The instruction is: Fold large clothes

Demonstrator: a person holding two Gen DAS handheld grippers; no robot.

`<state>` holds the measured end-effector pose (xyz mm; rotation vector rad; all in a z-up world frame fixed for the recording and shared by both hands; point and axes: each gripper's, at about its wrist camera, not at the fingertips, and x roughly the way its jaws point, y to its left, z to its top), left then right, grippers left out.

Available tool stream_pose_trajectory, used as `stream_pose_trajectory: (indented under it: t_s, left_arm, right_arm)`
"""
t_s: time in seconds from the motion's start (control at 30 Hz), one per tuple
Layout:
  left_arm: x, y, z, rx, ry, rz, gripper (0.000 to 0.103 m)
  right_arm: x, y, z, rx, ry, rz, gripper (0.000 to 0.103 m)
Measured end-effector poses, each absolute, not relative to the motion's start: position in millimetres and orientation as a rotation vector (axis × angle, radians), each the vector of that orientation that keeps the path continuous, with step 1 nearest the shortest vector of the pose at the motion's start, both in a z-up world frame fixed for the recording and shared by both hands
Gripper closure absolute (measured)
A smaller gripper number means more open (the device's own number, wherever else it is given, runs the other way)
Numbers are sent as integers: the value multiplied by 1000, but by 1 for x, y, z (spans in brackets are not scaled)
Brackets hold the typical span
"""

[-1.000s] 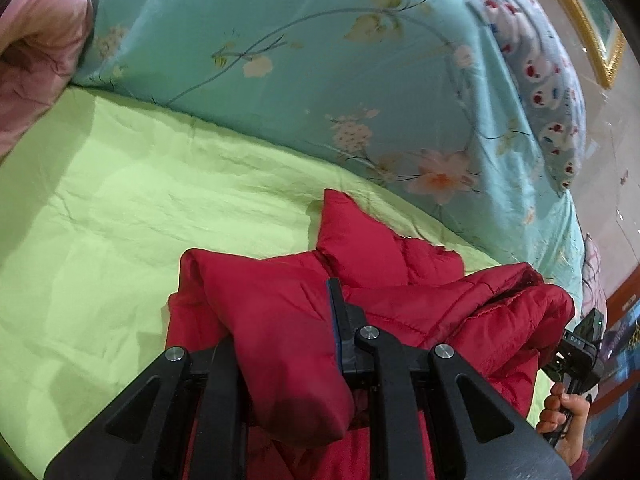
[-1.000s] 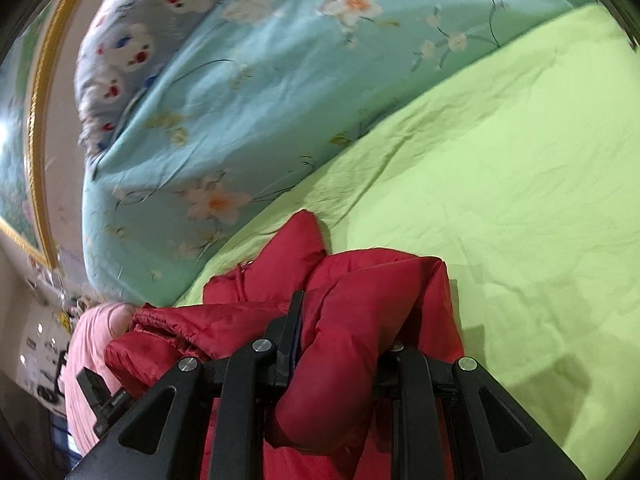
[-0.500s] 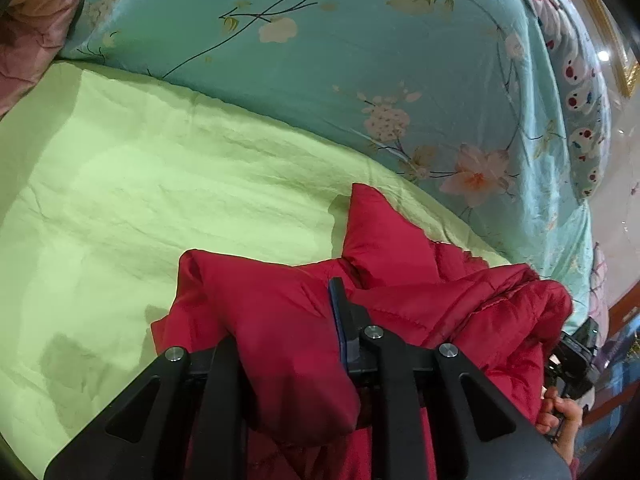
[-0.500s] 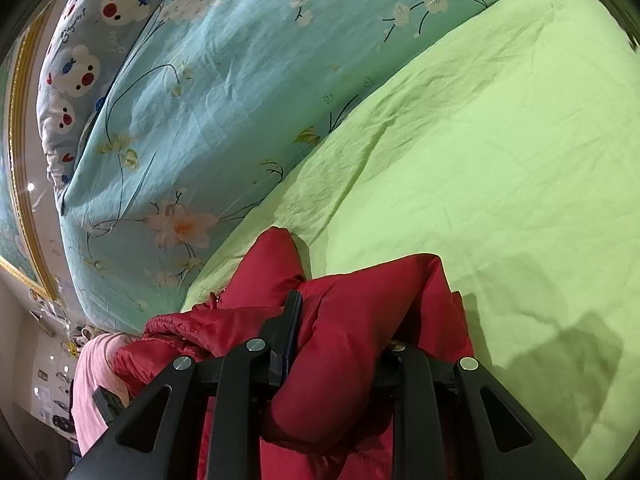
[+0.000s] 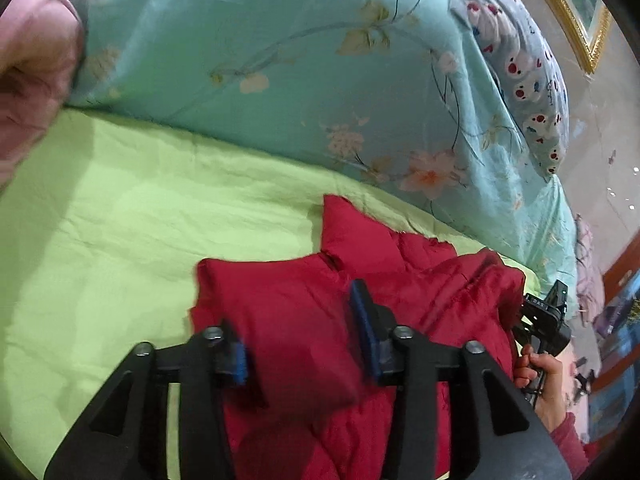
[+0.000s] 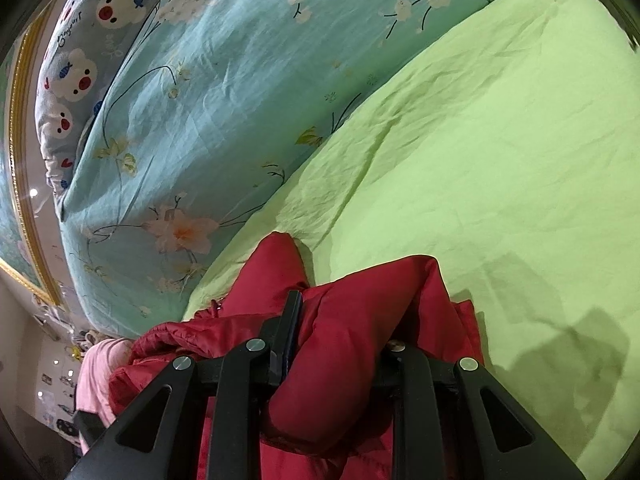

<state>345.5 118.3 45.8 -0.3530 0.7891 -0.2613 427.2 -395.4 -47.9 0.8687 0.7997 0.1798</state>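
Red puffy jacket (image 5: pixel 304 320) lies lower centre on green bed (image 5: pixel 120 220), soft, bulky & slippery: left tool (image 5: pixel 300 344) just been opening, fold loose between, right tool (image 6: pixel 340 332) clenched on jacket; grab seams/hem.

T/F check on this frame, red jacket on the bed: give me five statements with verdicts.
1. The red jacket lies on a lime-green sheet. True.
2. The right gripper is clamped on a fold of the jacket. True.
3. The left gripper is pinched tight on the jacket. False: its fingers have just been opening; fabric sits between them, but the pads stand apart from it.
4. The floral duvet behind the jacket is yellow. False: it is teal.
5. A bare hand holds the other gripper's handle at the right edge of the left wrist view. True.
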Motion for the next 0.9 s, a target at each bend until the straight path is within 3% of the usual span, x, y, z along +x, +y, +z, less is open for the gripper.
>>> stream_pose_trajectory:
  t_s: [0.33,0.6,0.9]
  left_arm:
    - [293,58,45,-258,771,-416,56]
    - [302,10,22,-142,805,-460,56]
    - [328,21,-2,-166,854,-391,56]
  right_arm:
    - [431,-402,-44,912,824,179,74]
    - [425,-417,-27,945,839,211,67]
    - [409,-439,-7,1013,803,257,56]
